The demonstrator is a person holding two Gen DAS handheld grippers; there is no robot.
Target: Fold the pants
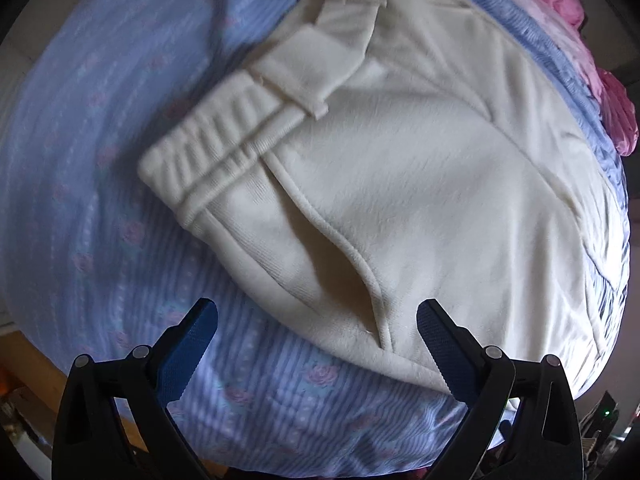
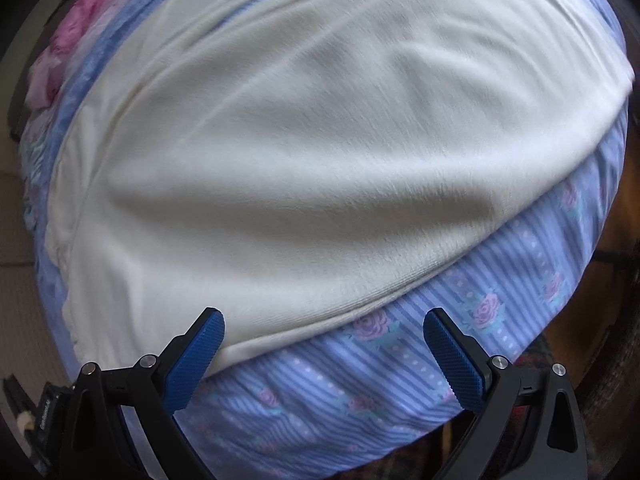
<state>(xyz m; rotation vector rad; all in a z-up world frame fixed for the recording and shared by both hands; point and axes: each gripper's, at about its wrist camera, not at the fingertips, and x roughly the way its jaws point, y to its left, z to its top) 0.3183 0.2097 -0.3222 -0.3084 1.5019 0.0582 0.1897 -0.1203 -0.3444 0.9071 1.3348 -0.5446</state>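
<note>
- My left gripper (image 1: 317, 344) hangs with its jaws spread wide and nothing between them, above the near edge of the cream pants (image 1: 400, 168).
- In the left wrist view the pants lie on a blue striped bedsheet (image 1: 80, 200) printed with small roses, which covers the bed.
- The ribbed elastic waistband (image 1: 212, 148) sits up and to the left of my left gripper, with a belt loop (image 1: 320, 110) just beside it.
- A slanted pocket opening (image 1: 340, 268) gapes slightly, running down toward the space between my left fingers.
- My left gripper's right blue pad (image 1: 440, 344) overlaps the hem edge of the cloth in the picture; I cannot tell whether it touches.
- A pink floral cloth (image 1: 616, 112) lies along the far edge of the bed, beyond the pants.
- My right gripper (image 2: 324, 354) is also spread wide, holding nothing.
- In the right wrist view the pants (image 2: 320, 140) fill most of the frame, lying with soft ridges across the bedsheet (image 2: 360, 380).
- The right gripper's left pad (image 2: 196, 360) sits right at the near fold edge of the cloth; the right pad is over bare sheet.
</note>
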